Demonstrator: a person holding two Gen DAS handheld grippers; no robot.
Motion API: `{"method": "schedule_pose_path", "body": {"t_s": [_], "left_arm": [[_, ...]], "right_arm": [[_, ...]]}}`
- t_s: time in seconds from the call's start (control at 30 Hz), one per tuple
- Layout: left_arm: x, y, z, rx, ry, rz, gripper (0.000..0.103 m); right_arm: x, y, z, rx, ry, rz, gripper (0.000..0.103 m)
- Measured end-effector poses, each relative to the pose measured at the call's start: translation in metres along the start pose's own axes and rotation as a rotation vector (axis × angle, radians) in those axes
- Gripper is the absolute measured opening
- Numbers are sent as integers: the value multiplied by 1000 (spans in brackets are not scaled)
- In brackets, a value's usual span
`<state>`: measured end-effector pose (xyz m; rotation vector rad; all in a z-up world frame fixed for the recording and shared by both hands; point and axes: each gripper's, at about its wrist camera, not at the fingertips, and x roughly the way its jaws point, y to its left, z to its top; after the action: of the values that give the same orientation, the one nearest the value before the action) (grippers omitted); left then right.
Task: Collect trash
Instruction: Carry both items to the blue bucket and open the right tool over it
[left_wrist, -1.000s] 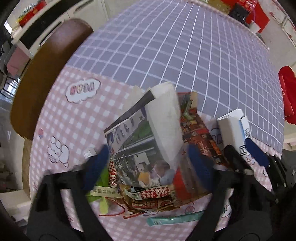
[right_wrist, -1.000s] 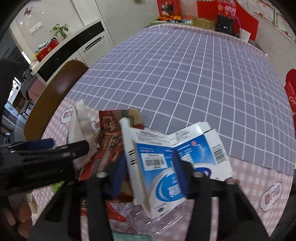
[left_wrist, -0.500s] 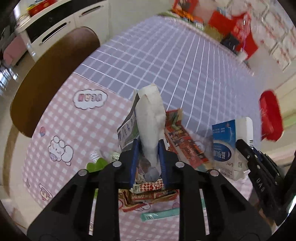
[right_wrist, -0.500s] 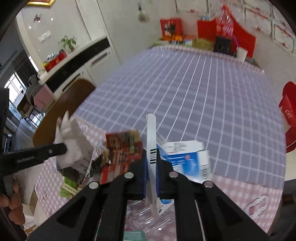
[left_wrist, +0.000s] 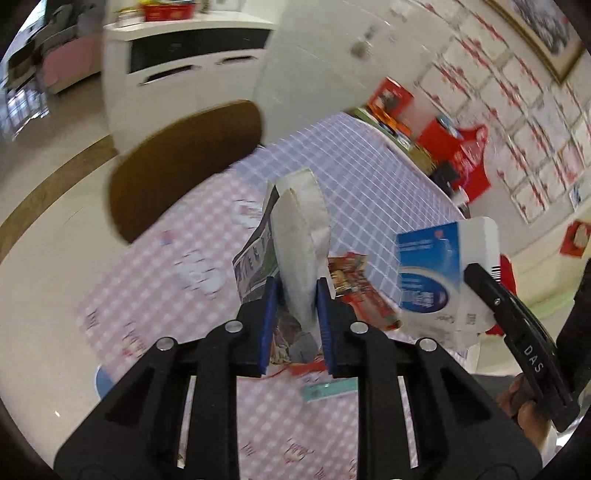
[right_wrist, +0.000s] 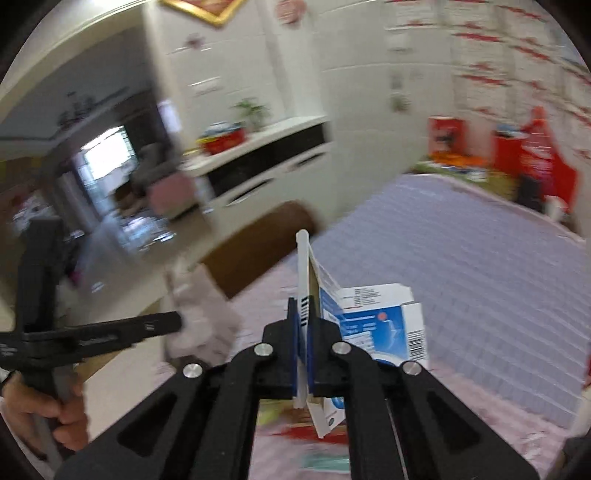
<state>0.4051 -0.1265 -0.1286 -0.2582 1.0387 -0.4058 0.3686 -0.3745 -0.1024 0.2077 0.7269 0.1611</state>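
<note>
The left gripper (left_wrist: 294, 286) is clamped on one crumpled white paper bag (left_wrist: 301, 236), which stands up between its blue pads, clear of the table. The right gripper (right_wrist: 303, 325) is pinched nearly shut on one flattened blue-and-white carton (right_wrist: 376, 325), gripping a thin white flap edge-on; the carton's open body hangs to its right, and nothing shows inside it. Each gripper holds one piece of trash. Below the left gripper, one red printed wrapper (left_wrist: 354, 284) and one teal strip (left_wrist: 328, 389) lie on the pink checked cloth (left_wrist: 177, 258). Beyond it spreads the purple grid tablecloth (right_wrist: 461, 258), with one brown chair back (left_wrist: 184, 162) at the table's edge.
</note>
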Motion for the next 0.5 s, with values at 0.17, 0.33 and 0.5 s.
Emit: {"method": "schedule_pose_path", "body": {"t_s": [0.17,0.33,0.5], "left_arm": [[-57,94,-43,-118,-41,107,21],[-102,207,-108,-309,-26,253,21],[-108,299,-173,-474,20,315,21]], "right_arm": [[36,102,-18,-69,120,218,4],[88,214,-64,-156,291,397,4],[145,294,-129,-198,480,484,4]]}}
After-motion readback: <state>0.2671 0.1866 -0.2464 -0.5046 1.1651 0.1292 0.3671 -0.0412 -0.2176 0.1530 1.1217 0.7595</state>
